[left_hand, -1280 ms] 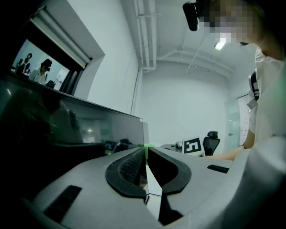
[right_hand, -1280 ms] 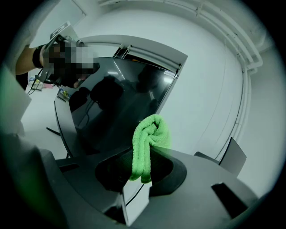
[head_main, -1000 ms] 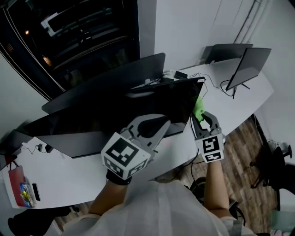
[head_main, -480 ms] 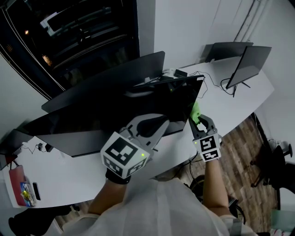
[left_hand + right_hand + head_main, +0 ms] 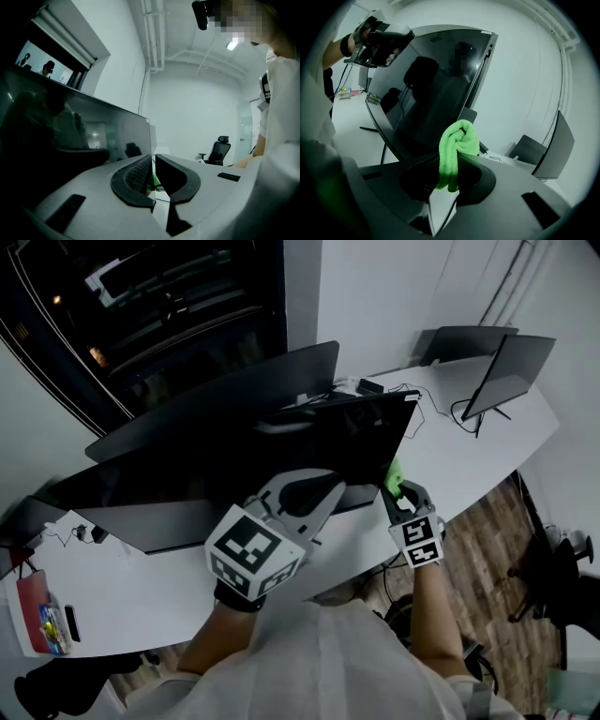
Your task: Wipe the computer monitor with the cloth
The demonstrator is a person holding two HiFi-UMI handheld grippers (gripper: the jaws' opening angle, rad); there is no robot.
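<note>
The big dark monitor (image 5: 253, 460) stands tilted on the white desk (image 5: 473, 460). My left gripper (image 5: 302, 498) is at its lower edge; in the left gripper view the jaws (image 5: 153, 161) are shut with the thin screen edge (image 5: 151, 140) running between them. The right gripper (image 5: 400, 489) is shut on a bright green cloth (image 5: 393, 474), which rests against the monitor's lower right corner. In the right gripper view the bunched cloth (image 5: 457, 150) sticks up from the jaws (image 5: 452, 176) just before the black screen (image 5: 436, 89), and the left gripper (image 5: 382, 40) shows at the top left.
A second wide monitor (image 5: 234, 390) stands back to back behind the first. Two smaller monitors (image 5: 506, 376) and cables (image 5: 422, 409) occupy the desk's far right end. A red item (image 5: 37, 624) lies at the left end. An office chair (image 5: 562, 577) stands on the wooden floor.
The right gripper has carried the green cloth a little down and left along the monitor's right edge toward its lower corner. The left gripper has kept its place.
</note>
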